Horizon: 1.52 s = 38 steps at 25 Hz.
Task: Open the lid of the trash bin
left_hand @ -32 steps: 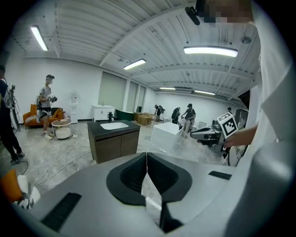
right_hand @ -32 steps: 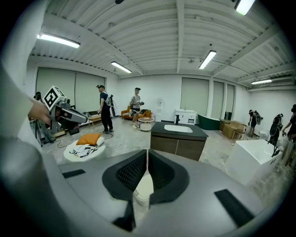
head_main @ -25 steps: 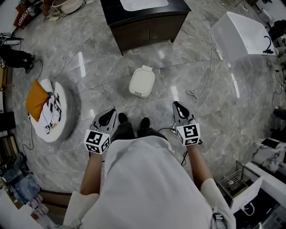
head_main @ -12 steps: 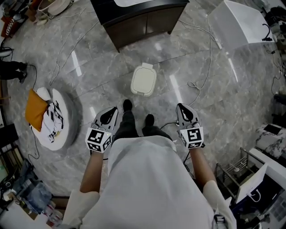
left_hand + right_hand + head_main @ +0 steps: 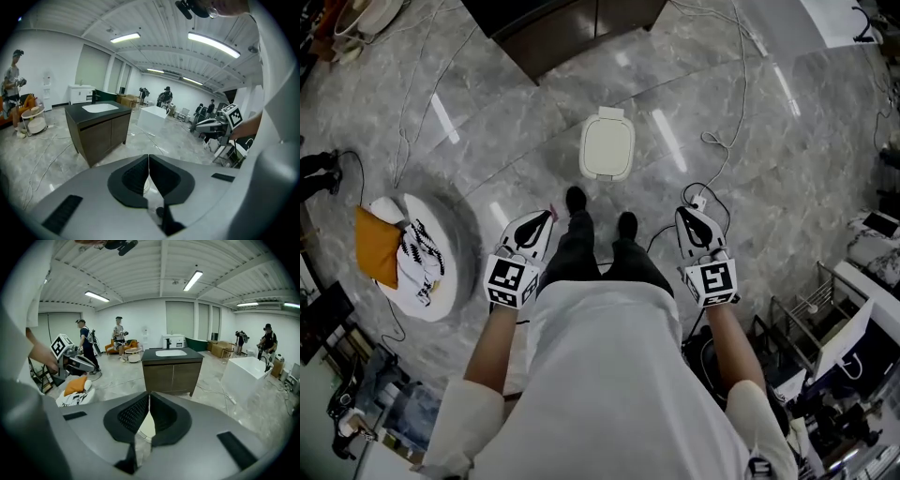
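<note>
The white trash bin stands on the grey marble floor just ahead of my shoes, its lid down. In the right gripper view a pale part of the bin shows low between the jaws. My left gripper is held at waist height to the left of the bin and well short of it, jaws shut and empty. My right gripper hangs to the bin's right at the same distance, also shut with nothing in it.
A dark cabinet with a white sink top stands beyond the bin. A round white stool with an orange cushion sits at the left. Cables trail over the floor at the right. A white tub and several people stand farther off.
The person has stepped forward, so the bin now lies closer to the shoes. Both grippers have stayed shut at the sides.
</note>
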Available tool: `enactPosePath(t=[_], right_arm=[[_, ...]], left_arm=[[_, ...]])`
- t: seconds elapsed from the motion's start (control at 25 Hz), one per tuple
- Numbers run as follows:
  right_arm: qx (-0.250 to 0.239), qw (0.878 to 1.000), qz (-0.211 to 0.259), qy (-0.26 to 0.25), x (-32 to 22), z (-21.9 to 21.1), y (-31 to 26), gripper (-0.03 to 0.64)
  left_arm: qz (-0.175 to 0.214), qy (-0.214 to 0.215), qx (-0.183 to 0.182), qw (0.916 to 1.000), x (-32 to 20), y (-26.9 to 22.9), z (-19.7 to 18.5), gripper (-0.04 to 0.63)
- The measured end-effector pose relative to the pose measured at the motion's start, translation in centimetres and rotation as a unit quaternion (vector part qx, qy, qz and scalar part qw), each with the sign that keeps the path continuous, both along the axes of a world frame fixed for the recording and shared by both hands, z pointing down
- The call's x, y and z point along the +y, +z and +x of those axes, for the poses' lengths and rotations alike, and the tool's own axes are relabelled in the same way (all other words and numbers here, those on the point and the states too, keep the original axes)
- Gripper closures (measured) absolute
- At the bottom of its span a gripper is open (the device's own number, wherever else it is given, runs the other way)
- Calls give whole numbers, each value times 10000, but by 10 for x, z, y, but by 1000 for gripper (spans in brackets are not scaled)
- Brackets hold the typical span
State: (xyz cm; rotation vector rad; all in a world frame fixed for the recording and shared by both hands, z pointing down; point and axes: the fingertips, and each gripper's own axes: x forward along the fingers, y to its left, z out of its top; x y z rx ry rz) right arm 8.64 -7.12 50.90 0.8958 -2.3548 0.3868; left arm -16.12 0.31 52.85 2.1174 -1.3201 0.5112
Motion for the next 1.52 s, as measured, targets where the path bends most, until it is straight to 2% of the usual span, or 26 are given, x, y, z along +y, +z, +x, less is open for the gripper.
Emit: enactPosePath(t=[0.44,0.88,1.08,1.28,1.52], right_arm=[[313,9970,-455,550,9,-25,49,584],[388,9911,-1003,783,30,-40,111,584],[354,9887,-1200,819,33,-42,132,584],[272,9851,-1436,905,33,-37,156,584],[122,9806,-1705,963,29,-34,187,584]], left_arm=[[-440,960,-131,9943,-28,86,0,577],[-627,1615,-110,9848,-32,157,21,577],[-677,1712,-87,9829,-32,182,41,577],[-625,1601,-149,9850,-40,205,57,577],[-813,1459,-356,9853,-41,245,66,577]])
